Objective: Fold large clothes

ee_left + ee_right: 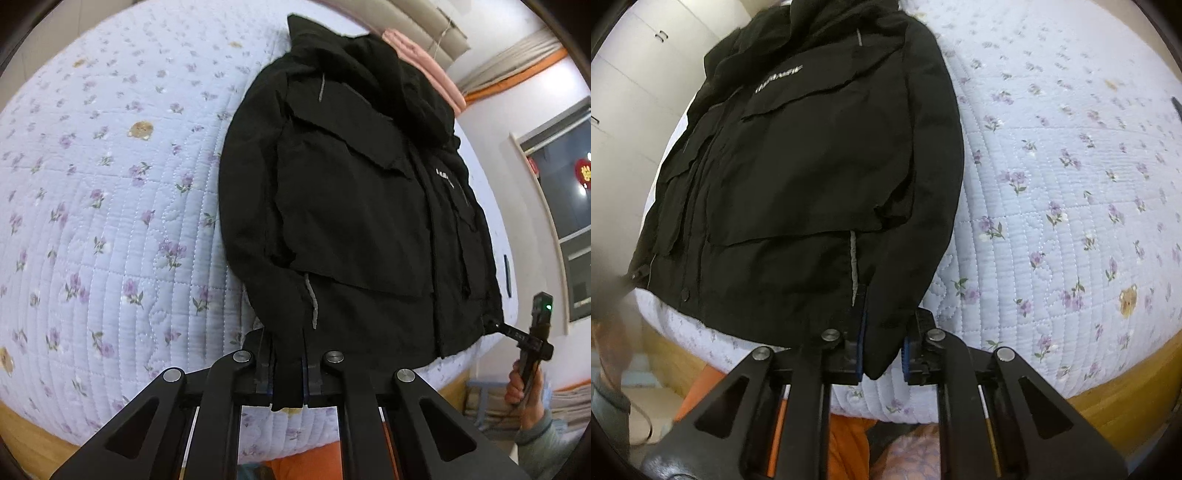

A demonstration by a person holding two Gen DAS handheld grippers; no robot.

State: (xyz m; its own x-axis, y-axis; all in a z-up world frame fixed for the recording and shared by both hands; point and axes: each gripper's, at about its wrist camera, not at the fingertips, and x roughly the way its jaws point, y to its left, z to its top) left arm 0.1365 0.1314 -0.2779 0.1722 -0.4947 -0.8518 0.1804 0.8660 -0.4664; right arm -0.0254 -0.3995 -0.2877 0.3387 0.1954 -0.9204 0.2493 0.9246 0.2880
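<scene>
The left gripper [288, 369] is clamped on black cloth — a fold of the jacket's [351, 221] near hem or cuff is pinched between its two fingers and hangs a little below them. The right gripper [882, 350] is likewise closed on the jacket [812, 166], its blue pads [863, 343] pressing from both sides on the end of a sleeve [923, 221] at the garment's lower corner.

In the left wrist view the right gripper [496, 326] also shows at the far corner of the hem, its tip touching the cloth, with the person's hand [522, 387] around its handle and a grey sleeve cuff [543, 428] below.

The jacket lies flat and front-up on the bed [110, 221], collar or hood away from the grippers, hem at the near edge of the mattress. White lettering [778, 84] crosses its chest — too small to read.

The bed carries a pale blue quilted cover with purple flowers and small bear faces [140, 130]. A pink folded cloth [424, 62] lies beyond the collar. A window [569, 206] is at the right of the left wrist view, and white cupboard doors [635, 92] at the left of the right.
</scene>
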